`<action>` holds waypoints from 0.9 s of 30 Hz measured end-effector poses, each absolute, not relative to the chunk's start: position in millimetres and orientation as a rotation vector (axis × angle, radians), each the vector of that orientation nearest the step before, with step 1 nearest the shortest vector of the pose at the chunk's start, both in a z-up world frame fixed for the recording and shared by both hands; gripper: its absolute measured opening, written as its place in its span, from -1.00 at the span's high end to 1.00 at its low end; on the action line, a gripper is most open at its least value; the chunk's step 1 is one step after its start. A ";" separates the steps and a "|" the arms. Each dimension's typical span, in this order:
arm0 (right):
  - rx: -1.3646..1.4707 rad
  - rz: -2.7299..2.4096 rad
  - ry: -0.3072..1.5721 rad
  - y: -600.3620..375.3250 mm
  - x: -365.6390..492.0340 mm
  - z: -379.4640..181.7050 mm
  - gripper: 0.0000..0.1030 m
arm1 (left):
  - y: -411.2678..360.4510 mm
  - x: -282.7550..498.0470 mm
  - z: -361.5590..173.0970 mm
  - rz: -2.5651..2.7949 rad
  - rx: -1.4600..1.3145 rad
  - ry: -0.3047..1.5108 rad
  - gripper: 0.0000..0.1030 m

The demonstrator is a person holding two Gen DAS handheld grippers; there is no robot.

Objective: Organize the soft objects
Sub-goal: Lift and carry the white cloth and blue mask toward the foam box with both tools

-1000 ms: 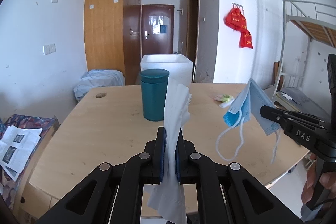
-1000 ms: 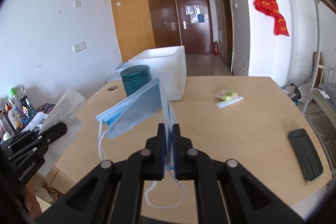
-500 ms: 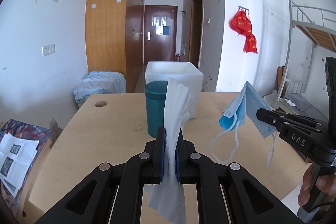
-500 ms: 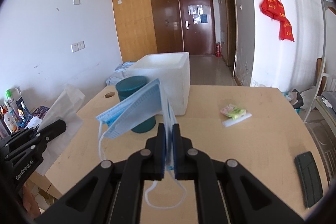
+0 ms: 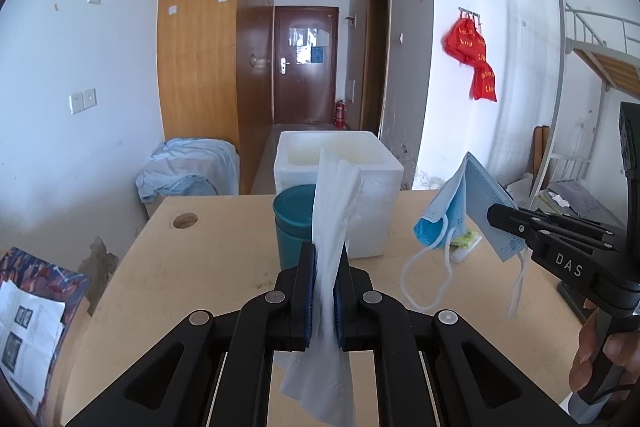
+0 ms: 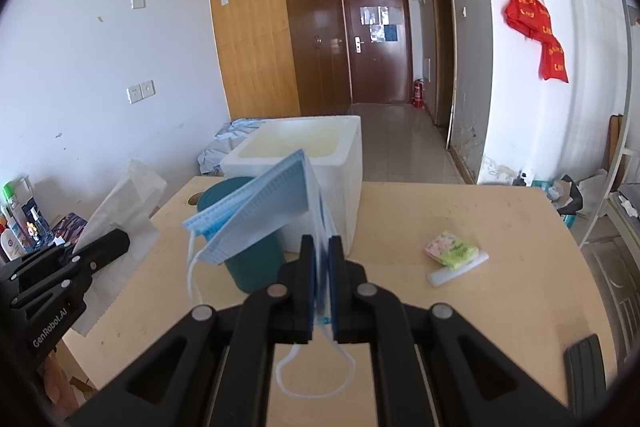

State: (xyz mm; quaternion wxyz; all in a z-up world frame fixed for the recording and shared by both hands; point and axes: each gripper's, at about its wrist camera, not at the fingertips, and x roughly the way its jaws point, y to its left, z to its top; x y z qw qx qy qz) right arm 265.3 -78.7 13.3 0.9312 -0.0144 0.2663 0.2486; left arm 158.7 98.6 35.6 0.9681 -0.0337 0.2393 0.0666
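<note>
The left gripper has its jaws clamped on a white crumpled paper tissue, held upright above the pale wooden surface. The right gripper pinches a folded blue surgical face mask, loops dangling. Both hang in front of the open white foam box, beside which stands a teal lidded cylinder cup.

worktop: pale wood, matt, scuffed | box: white foam, grainy | cup: teal plastic, smooth | tissue: thin embossed paper | mask: pleated blue nonwoven cloth | tongs: matt black plastic
</note>
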 end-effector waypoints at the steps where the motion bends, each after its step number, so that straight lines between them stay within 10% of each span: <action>1: -0.030 0.510 0.546 -77.2 268.4 14.5 0.84 | 100.3 162.9 37.0 0.135 -0.067 0.485 0.83; 27: -0.063 0.507 0.540 -54.6 326.5 38.7 0.84 | 116.1 244.1 61.1 0.119 -0.047 0.503 0.83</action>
